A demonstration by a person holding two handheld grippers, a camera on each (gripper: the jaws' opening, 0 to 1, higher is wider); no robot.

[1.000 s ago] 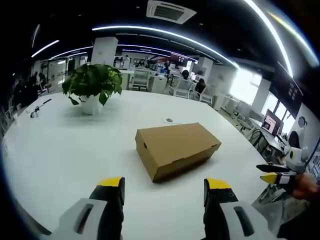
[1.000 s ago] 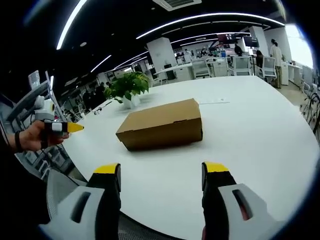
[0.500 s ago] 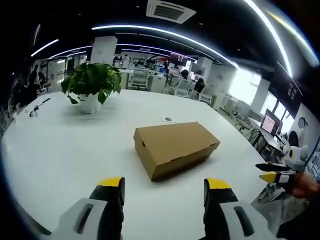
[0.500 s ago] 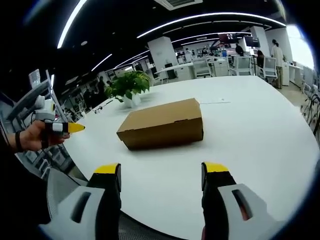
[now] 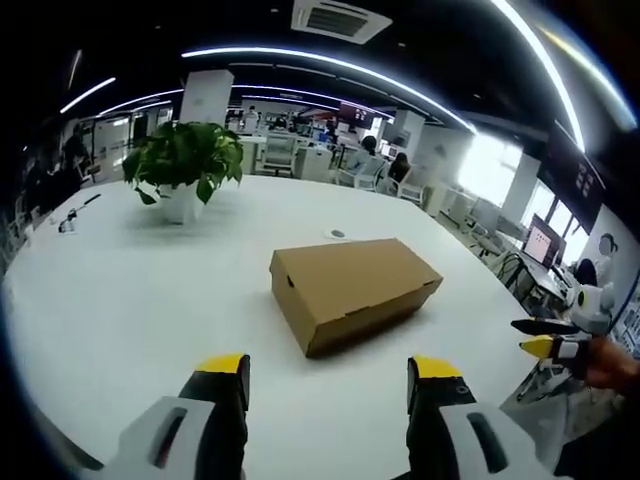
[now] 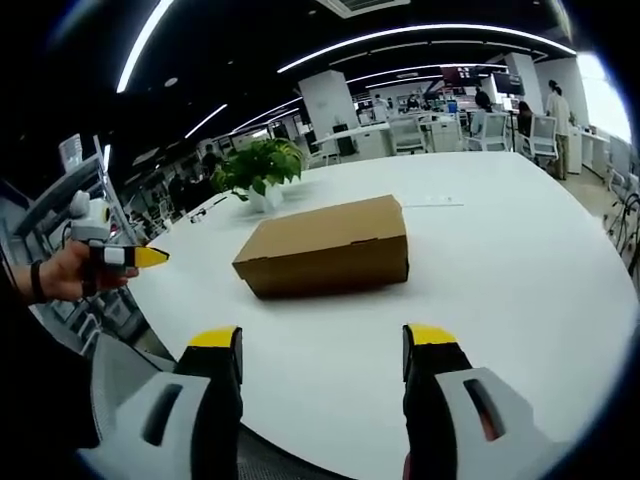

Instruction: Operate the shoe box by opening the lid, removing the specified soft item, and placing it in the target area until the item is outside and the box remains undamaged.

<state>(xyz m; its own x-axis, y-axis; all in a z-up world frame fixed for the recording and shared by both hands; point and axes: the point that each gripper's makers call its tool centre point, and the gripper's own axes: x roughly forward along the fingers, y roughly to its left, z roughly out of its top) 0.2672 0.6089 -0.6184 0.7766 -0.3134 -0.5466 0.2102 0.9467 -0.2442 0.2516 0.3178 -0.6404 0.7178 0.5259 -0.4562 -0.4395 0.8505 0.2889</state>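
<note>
On white table (image 5: 120, 300): plain brown shoe box (image 5: 355, 293), lid closed; both grippers agape, empty.

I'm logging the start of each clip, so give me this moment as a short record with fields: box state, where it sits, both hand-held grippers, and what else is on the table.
box: cardboard shoe box, lid shut
place: lying flat on the white table, nothing touching it
left hand-held gripper: open, short of the box, holding nothing
right hand-held gripper: open, short of the box, holding nothing
also on table: potted plant beyond the box; small round disc beside the box's far end
soft item: hidden, box shut
</note>
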